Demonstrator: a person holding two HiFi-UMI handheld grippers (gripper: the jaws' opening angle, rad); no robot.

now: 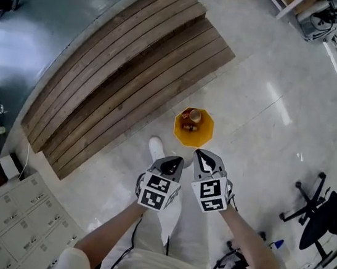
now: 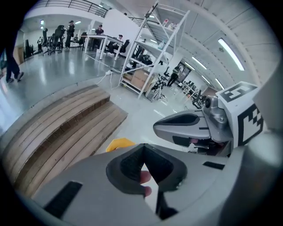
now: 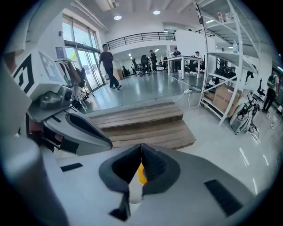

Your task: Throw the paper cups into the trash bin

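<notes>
On the pale floor in front of me stands a yellow trash bin [image 1: 206,137], and small brown and white things lie inside it, too small to name. My left gripper [image 1: 176,161] and right gripper [image 1: 201,156] hang side by side just short of the bin, and both look empty. In the left gripper view the left gripper [image 2: 143,147] has its jaws closed tip to tip, with a corner of the bin [image 2: 119,143] showing beyond. In the right gripper view the right gripper [image 3: 141,147] is closed too, and a sliver of the bin [image 3: 141,175] shows under its tips. No loose paper cup is in sight.
A curved wooden stepped platform [image 1: 121,74] fills the floor to the left and ahead. A black office chair [image 1: 325,215] stands at the right, and grey lockers [image 1: 14,215] at the lower left. My white shoe [image 1: 156,148] is near the bin. A metal shelf rack [image 2: 154,48] and people stand farther off.
</notes>
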